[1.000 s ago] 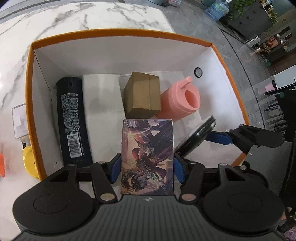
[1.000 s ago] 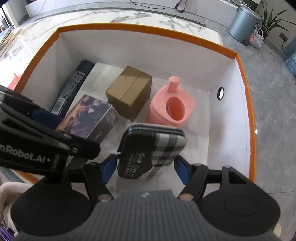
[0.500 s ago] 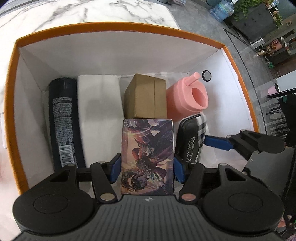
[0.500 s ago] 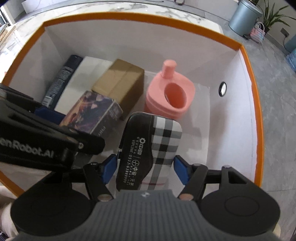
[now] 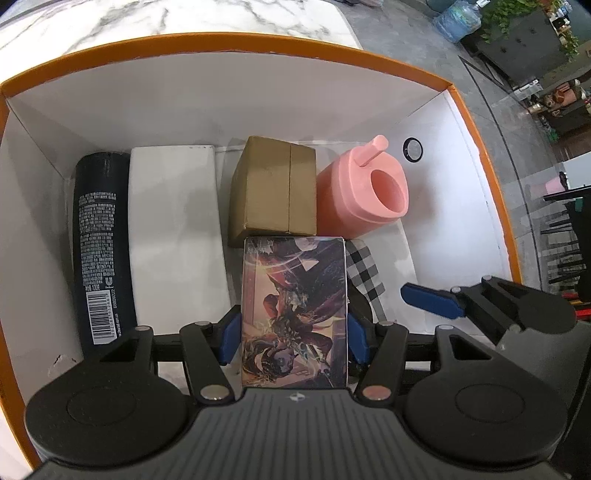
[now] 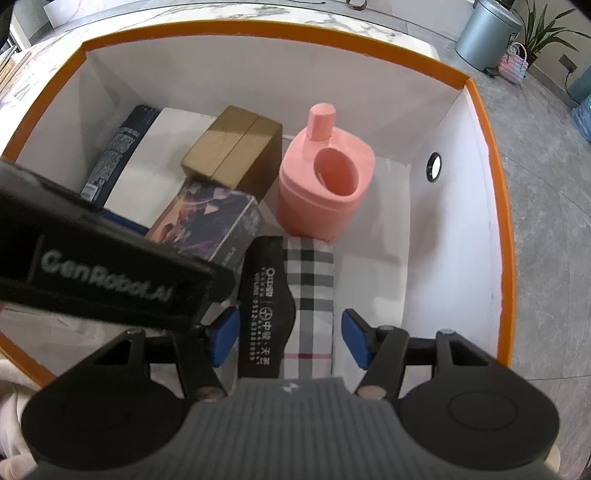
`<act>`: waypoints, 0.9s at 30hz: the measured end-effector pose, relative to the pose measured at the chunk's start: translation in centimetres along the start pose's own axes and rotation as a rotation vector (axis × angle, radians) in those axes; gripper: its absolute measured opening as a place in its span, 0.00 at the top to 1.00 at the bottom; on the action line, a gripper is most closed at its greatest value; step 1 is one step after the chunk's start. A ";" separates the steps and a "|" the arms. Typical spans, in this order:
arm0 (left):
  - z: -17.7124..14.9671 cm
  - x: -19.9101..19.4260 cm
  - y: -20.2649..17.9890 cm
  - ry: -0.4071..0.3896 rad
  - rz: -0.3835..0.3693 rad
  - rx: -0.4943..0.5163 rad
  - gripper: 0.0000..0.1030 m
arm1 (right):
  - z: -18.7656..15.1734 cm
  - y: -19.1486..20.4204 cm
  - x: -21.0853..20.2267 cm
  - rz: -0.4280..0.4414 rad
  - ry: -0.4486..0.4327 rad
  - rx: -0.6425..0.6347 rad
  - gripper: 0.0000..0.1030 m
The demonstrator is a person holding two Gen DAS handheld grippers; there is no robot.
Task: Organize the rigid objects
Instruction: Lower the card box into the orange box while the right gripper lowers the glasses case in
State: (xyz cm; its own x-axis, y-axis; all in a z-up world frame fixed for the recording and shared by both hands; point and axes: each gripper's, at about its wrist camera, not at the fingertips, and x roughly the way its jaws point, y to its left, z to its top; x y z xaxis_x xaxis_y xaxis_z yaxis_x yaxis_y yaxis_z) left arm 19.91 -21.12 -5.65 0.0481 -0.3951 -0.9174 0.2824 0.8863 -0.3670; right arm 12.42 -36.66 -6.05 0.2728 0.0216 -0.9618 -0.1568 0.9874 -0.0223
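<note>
My left gripper (image 5: 293,338) is shut on an illustrated card box (image 5: 294,314) and holds it low inside the orange-rimmed white box (image 5: 221,40), just in front of the brown carton (image 5: 273,190). The card box also shows in the right wrist view (image 6: 207,225). My right gripper (image 6: 290,339) straddles a plaid glasses case (image 6: 295,306) that lies on the box floor in front of the pink jug (image 6: 325,184). Its blue pads (image 6: 352,341) stand slightly apart from the case. The case's plaid side peeks out in the left wrist view (image 5: 364,275).
A black bottle (image 5: 96,251) lies along the left wall beside a flat white box (image 5: 173,236). The pink jug (image 5: 364,192) stands at the back right. The orange-rimmed box wall (image 6: 491,221) has a round eyelet (image 6: 433,166). Marble counter (image 5: 166,14) lies beyond.
Both grippers moved deeper into the box. The right gripper turned the plaid case lengthwise, set it on the floor and opened its jaws. The left gripper still holds the card box.
</note>
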 end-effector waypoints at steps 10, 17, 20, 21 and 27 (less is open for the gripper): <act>-0.3 -0.5 -0.4 -0.012 0.012 0.010 0.30 | -0.4 0.7 -0.6 -0.016 -0.014 0.007 0.38; -1.0 -2.3 -0.1 -0.047 -0.016 0.050 0.30 | -0.4 1.3 -1.4 -0.056 -0.039 0.013 0.34; -1.2 -3.4 0.1 -0.075 -0.009 0.071 0.30 | -0.6 1.8 -2.1 -0.091 -0.056 0.015 0.31; -1.4 -3.7 0.2 -0.084 -0.010 0.076 0.30 | -0.6 2.0 -2.4 -0.097 -0.060 0.012 0.31; -2.2 -5.6 0.6 -0.135 -0.004 0.092 0.31 | -0.6 3.3 -4.0 -0.100 -0.099 0.012 0.30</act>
State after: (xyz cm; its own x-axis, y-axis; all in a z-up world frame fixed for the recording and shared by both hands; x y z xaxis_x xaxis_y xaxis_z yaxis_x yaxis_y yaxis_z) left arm 17.72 -17.83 -1.08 0.1736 -0.4328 -0.8846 0.3695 0.8613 -0.3489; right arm 10.30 -33.60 -2.45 0.3785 -0.0619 -0.9235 -0.1127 0.9873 -0.1123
